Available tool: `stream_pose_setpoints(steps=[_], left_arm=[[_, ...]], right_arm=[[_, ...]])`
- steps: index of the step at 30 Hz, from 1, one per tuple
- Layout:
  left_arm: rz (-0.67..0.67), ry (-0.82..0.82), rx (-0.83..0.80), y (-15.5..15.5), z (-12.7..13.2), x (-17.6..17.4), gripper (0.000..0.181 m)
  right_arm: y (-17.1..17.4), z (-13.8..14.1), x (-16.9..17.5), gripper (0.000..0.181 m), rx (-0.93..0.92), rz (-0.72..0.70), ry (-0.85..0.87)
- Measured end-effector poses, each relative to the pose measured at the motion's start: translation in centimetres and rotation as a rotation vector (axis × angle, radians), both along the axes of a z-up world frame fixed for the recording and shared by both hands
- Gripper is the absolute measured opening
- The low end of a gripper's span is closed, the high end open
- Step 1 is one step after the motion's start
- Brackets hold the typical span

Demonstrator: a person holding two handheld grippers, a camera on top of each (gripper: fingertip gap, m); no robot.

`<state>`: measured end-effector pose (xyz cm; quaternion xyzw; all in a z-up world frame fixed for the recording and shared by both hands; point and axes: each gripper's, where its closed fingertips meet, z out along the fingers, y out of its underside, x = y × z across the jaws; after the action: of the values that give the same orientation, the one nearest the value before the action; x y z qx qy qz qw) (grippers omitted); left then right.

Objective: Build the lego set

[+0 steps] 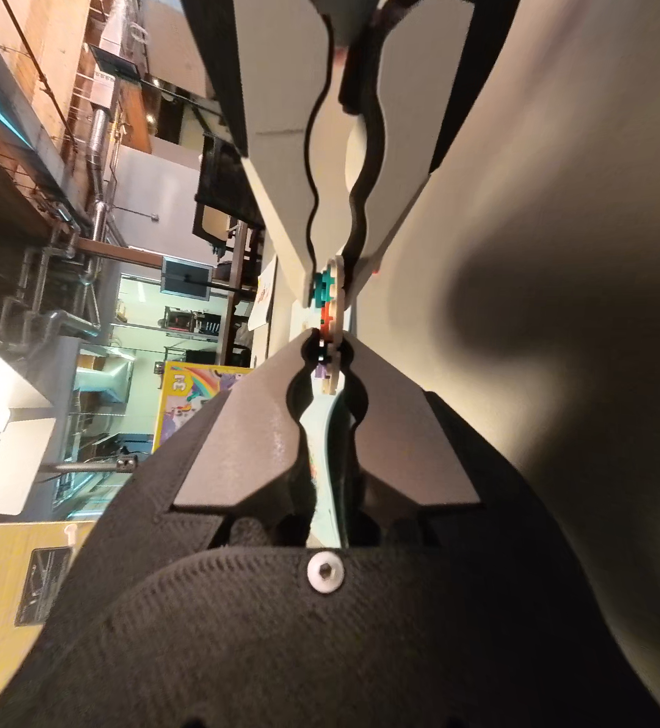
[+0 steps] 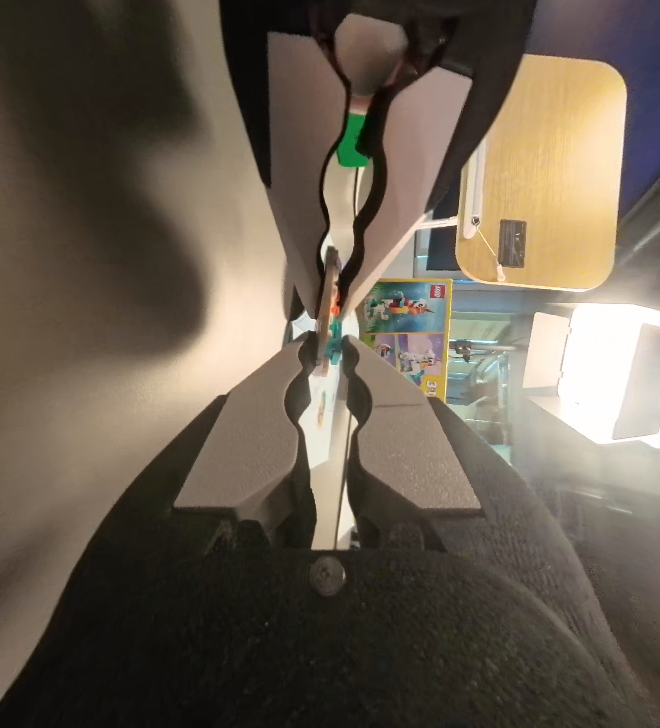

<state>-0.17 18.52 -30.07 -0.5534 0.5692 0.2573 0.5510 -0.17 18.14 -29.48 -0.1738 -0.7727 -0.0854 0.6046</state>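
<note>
A small lego assembly, a tan plate (image 1: 337,311) with a teal piece (image 1: 322,284), an orange piece (image 1: 324,320) and a purple piece (image 1: 320,371) on one face, is held edge-on between both grippers. My left gripper (image 1: 326,346) is shut on its near end. My right gripper (image 1: 330,291) comes from the opposite side and is shut on the teal end. In the right wrist view my right gripper (image 2: 327,344) pinches the plate (image 2: 323,311) and teal piece (image 2: 334,346), and the left gripper (image 2: 330,303) clamps the far end by the orange piece (image 2: 334,308).
Both views are rolled sideways, with the white tabletop (image 1: 517,236) close alongside. A yellow lego box (image 2: 407,338) stands behind; it also shows in the left wrist view (image 1: 198,398). A printed instruction sheet (image 2: 322,417) lies on the table. A wooden panel (image 2: 548,169) and a white box (image 2: 635,374) are beyond. Left and right tips are no more than a few centimetres apart.
</note>
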Motion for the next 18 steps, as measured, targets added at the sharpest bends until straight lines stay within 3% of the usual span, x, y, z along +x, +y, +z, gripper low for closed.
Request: stream_pose_setpoints(steps=[4, 18], left_arm=[[-0.015, 0.003, -0.041, -0.2, -0.7, 0.0, 0.007], [-0.055, -0.084, -0.140, -0.3, -1.4, 0.2, 0.008]], right_arm=[[-0.1, -0.7, 0.0, 0.010, 0.090, -0.005, -0.056], [-0.6, -1.0, 0.2, 0.011, 0.022, 0.056, -0.037]])
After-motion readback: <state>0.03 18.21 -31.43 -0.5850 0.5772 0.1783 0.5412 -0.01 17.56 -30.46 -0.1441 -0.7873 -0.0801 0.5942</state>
